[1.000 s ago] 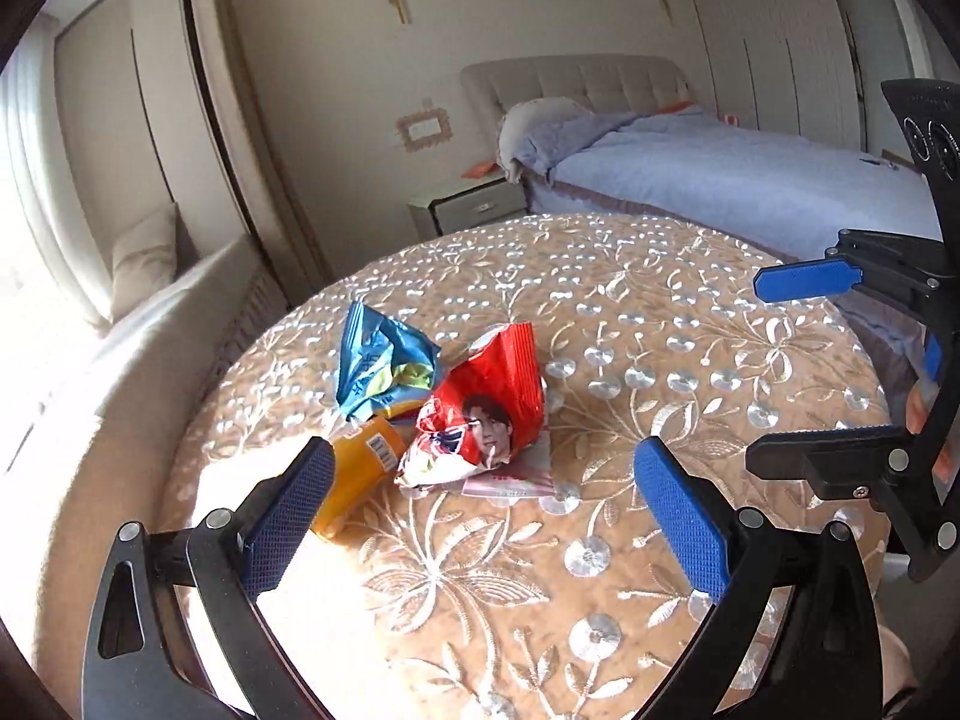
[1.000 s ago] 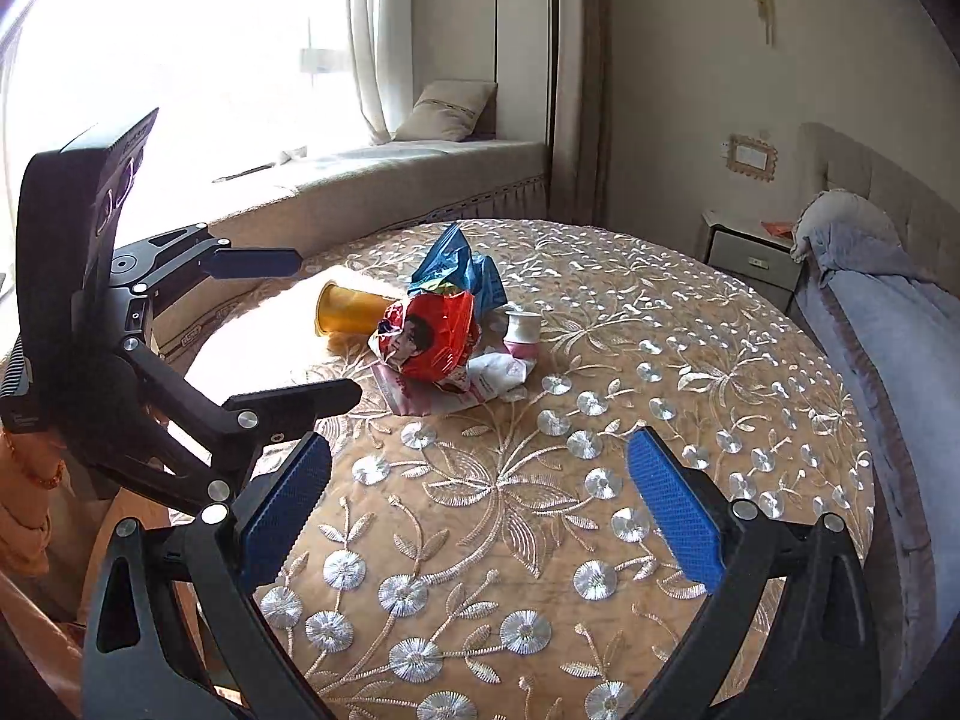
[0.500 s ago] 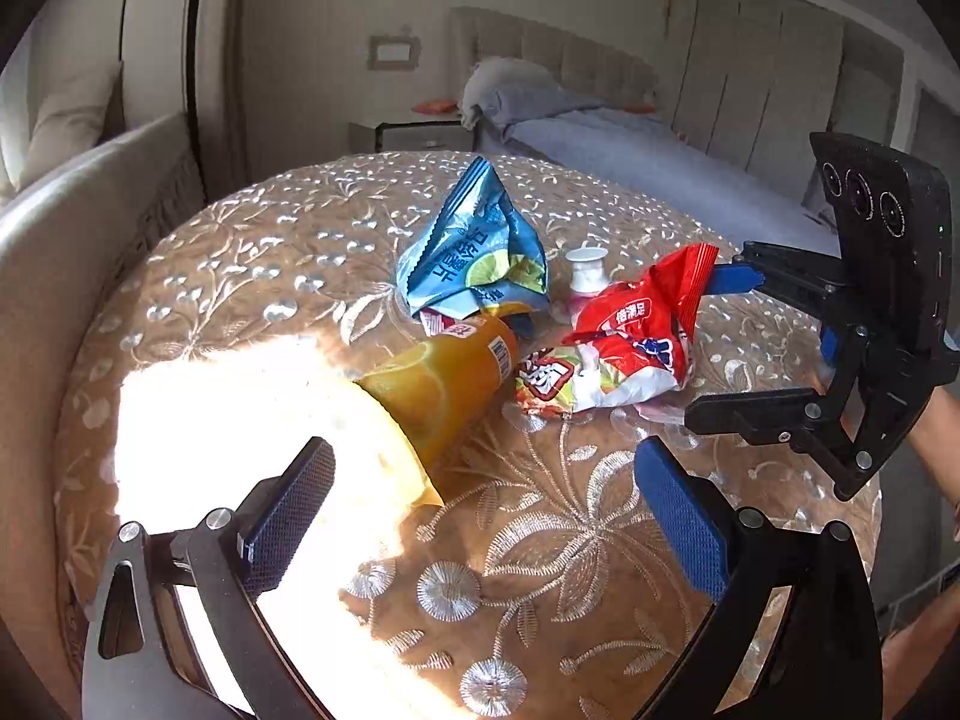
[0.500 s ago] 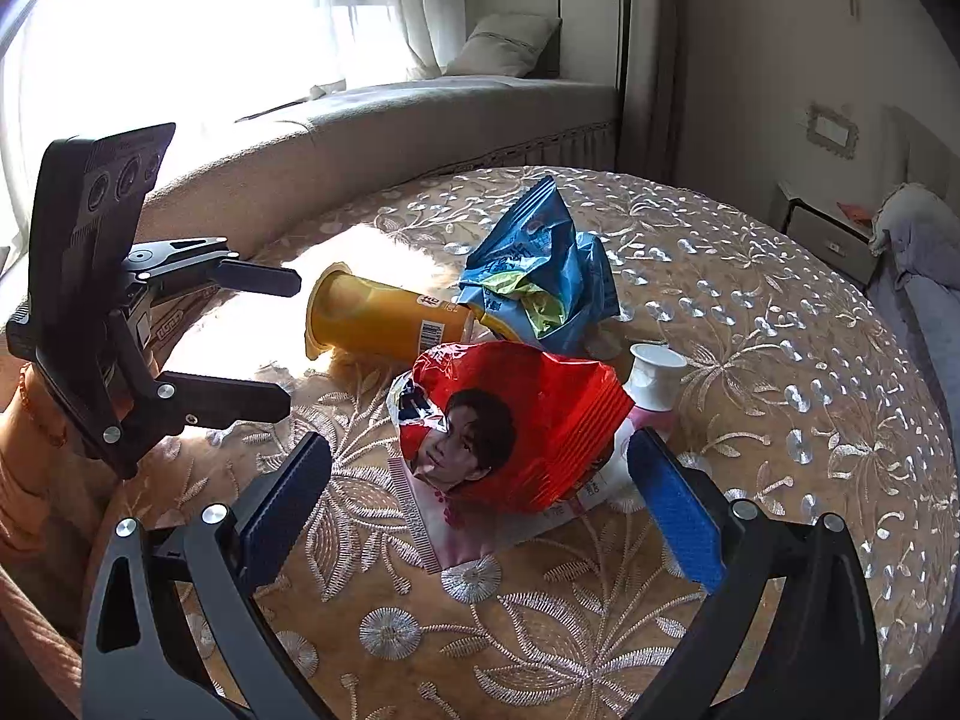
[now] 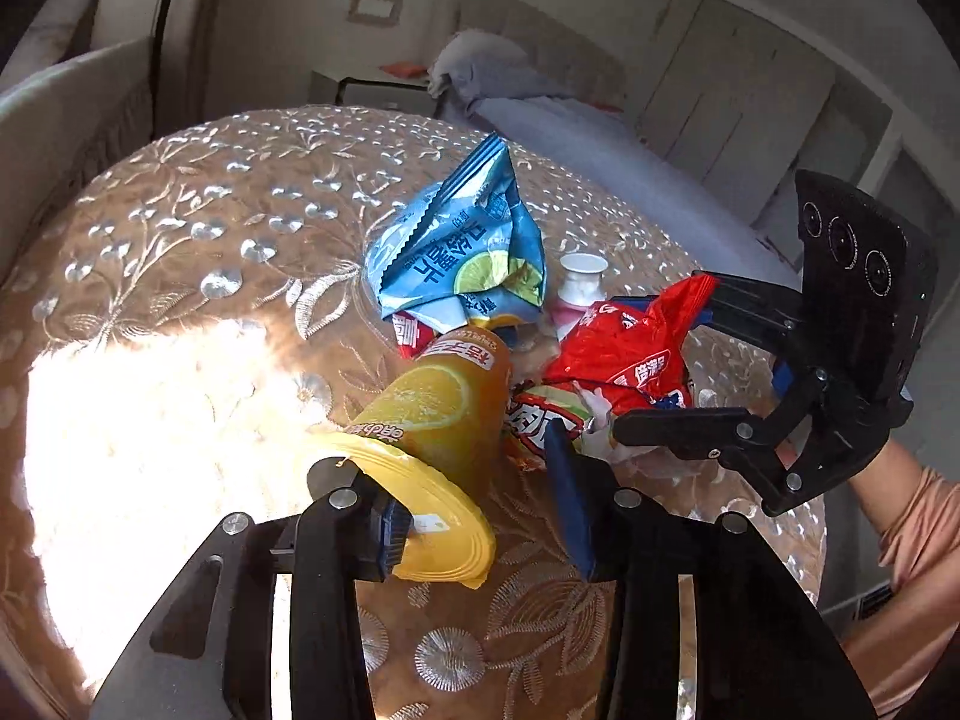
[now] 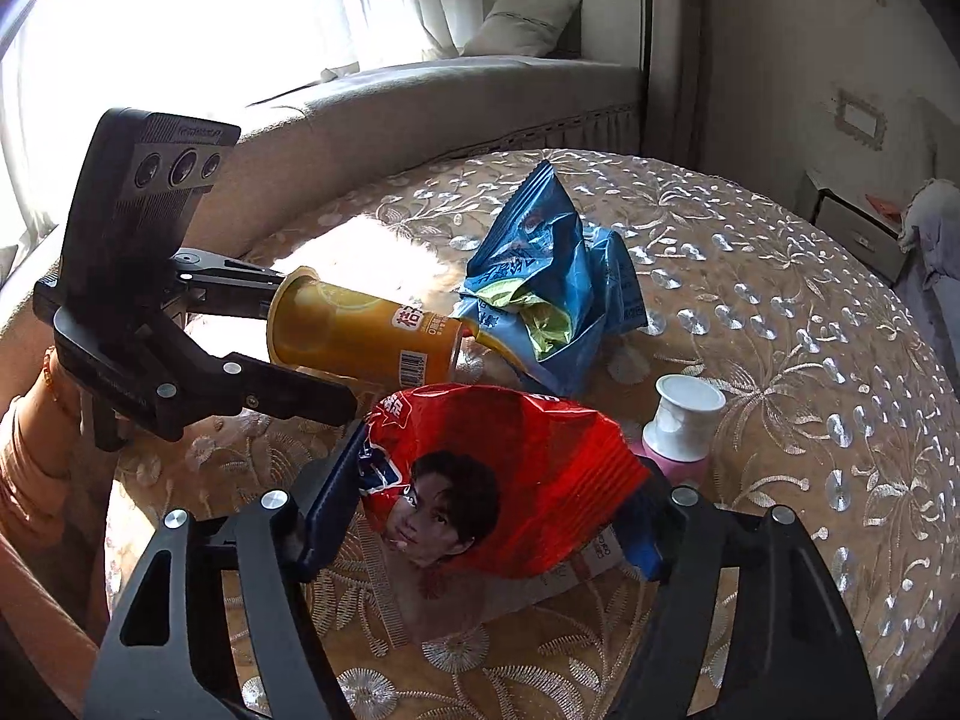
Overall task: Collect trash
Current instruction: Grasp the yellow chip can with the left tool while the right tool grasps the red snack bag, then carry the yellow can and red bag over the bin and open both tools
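On the round table's embroidered cloth point(image 6: 810, 276), at its sunlit left side, the left gripper point(image 6: 306, 348) reaches in with its fingers on either side of the open end of the orange cup point(image 6: 360, 336), which lies on its side. From the left wrist view one blue pad point(image 5: 390, 531) sits against the cup's yellow rim point(image 5: 420, 504), while the other pad point(image 5: 567, 498) stands off the cup wall beside the red packet, so I cannot tell whether the cup is truly clamped. The glare on the cloth washes out everything left of the cup. Just right of it, the crumpled blue snack bag point(image 6: 552, 288) rests over the cup's far end, hiding its base. In front sits the red chip bag point(image 6: 498, 480), printed with a face, held between the right gripper's point(image 6: 486, 510) two fingers, which press into both its sides; the bag covers most of the right pad and the flat wrapper point(image 6: 576, 576) beneath it, of which only an edge shows. Farther right, a small pink bottle with a white cap point(image 6: 684, 420) stands upright, touching the red bag, its lower part hidden behind the finger.
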### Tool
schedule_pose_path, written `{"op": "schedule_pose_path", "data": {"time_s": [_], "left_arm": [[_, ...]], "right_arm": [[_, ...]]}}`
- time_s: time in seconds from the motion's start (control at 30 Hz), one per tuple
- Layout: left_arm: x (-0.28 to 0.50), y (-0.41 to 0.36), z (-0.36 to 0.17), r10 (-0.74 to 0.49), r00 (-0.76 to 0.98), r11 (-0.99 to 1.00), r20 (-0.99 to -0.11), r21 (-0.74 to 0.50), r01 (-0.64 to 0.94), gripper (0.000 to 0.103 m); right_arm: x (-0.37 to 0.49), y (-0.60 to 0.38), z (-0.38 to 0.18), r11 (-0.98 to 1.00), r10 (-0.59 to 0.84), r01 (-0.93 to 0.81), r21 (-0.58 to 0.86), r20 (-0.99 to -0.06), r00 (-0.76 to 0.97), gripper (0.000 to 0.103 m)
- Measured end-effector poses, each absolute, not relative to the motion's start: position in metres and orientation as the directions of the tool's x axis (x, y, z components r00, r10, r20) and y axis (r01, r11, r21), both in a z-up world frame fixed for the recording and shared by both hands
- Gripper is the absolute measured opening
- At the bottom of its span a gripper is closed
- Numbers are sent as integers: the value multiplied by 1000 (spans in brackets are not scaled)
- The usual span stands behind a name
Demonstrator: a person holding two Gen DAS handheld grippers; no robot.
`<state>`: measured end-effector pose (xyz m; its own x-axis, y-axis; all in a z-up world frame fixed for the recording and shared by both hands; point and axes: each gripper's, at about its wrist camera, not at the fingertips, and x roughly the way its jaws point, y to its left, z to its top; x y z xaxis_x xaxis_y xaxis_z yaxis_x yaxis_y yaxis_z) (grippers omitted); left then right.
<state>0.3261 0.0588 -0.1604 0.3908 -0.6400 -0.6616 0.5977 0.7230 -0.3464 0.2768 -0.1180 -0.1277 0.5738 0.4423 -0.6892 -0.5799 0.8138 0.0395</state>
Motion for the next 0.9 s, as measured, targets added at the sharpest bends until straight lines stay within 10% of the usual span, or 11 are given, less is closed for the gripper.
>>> {"op": "schedule_pose_path", "data": {"time_s": [0.9], "left_arm": [[170,-45,-66,-548,592,744,-591,-21,668,19]], "right_arm": [[143,-215,-51,912,363,-409,24,-510,780,66]]}}
